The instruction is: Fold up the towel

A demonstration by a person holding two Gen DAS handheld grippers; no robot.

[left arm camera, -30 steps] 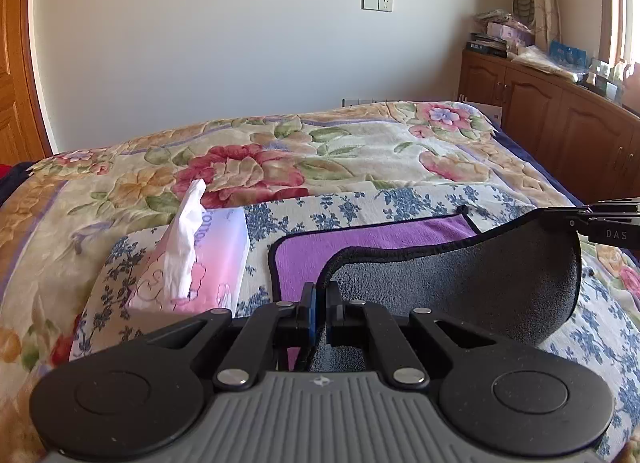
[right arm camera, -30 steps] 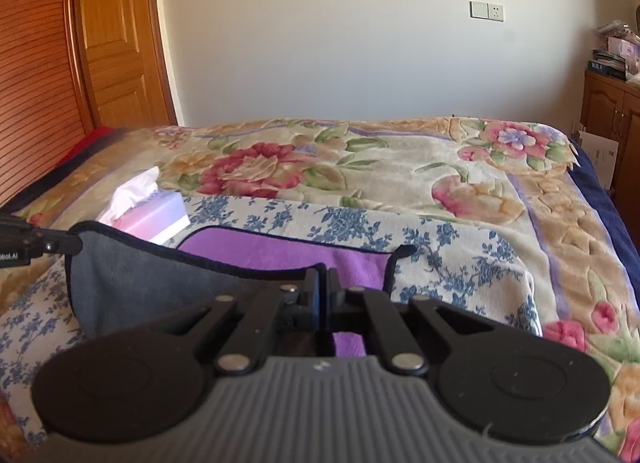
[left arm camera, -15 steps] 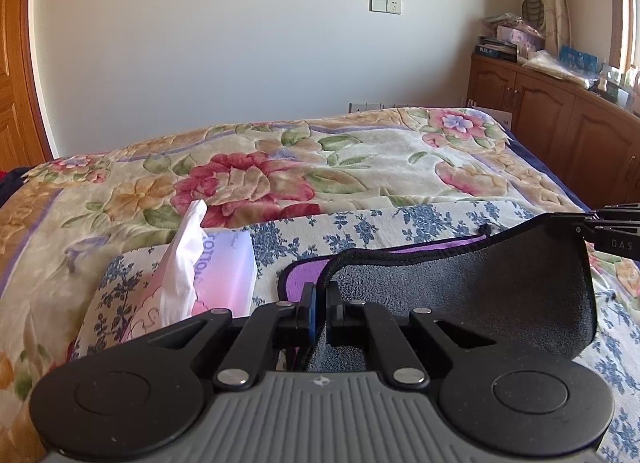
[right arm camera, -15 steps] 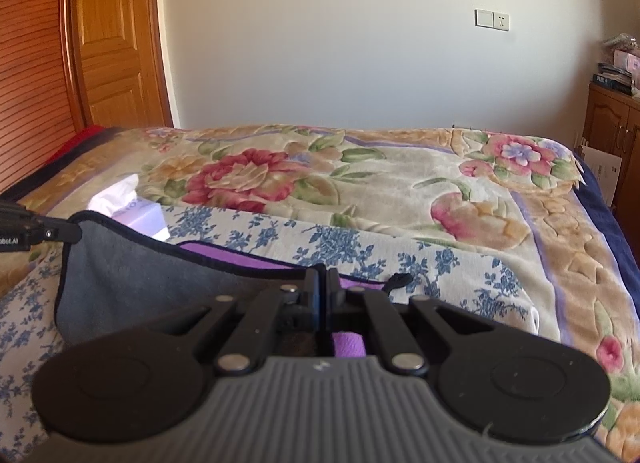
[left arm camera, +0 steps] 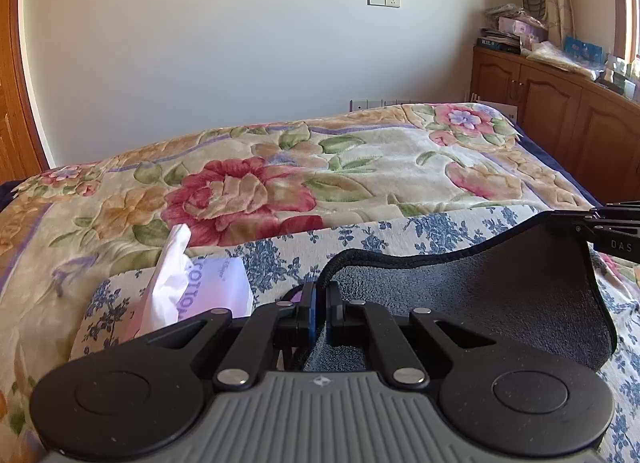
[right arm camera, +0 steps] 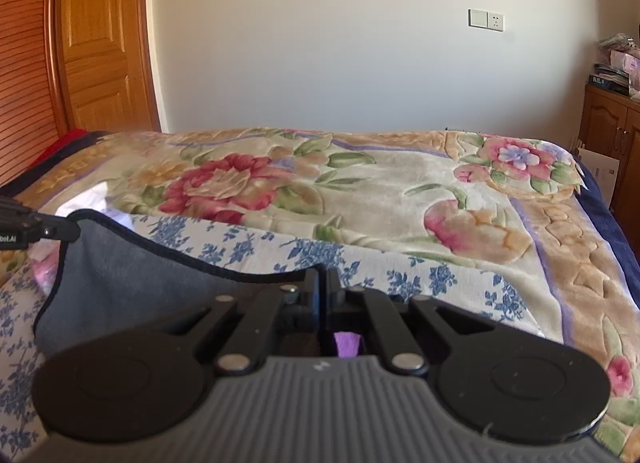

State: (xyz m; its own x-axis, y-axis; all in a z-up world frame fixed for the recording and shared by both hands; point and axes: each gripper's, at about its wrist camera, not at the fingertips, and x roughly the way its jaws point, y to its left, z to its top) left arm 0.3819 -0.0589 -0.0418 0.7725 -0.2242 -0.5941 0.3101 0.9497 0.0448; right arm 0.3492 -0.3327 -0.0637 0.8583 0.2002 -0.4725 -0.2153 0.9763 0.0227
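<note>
The towel (left arm camera: 480,303) is grey on one face and purple on the other, with a black hem. It hangs lifted between both grippers over the blue-flowered cloth (left arm camera: 400,231) on the bed. My left gripper (left arm camera: 319,295) is shut on its left corner. My right gripper (right arm camera: 323,283) is shut on its right corner; it also shows at the right edge of the left wrist view (left arm camera: 576,225). In the right wrist view the grey face (right arm camera: 140,283) sags to the left, and a bit of purple (right arm camera: 347,343) shows under the jaws.
A tissue box (left arm camera: 208,295) with a white tissue sticking up sits just left of the towel. The bed has a flowered blanket (left arm camera: 360,171). Wooden cabinets (left arm camera: 560,123) stand to the right and a wooden door (right arm camera: 100,43) to the left.
Both grippers have carried the held towel edge forward and up over the lying half. The purple face, widely visible a second ago, is now almost wholly covered by the grey face.
</note>
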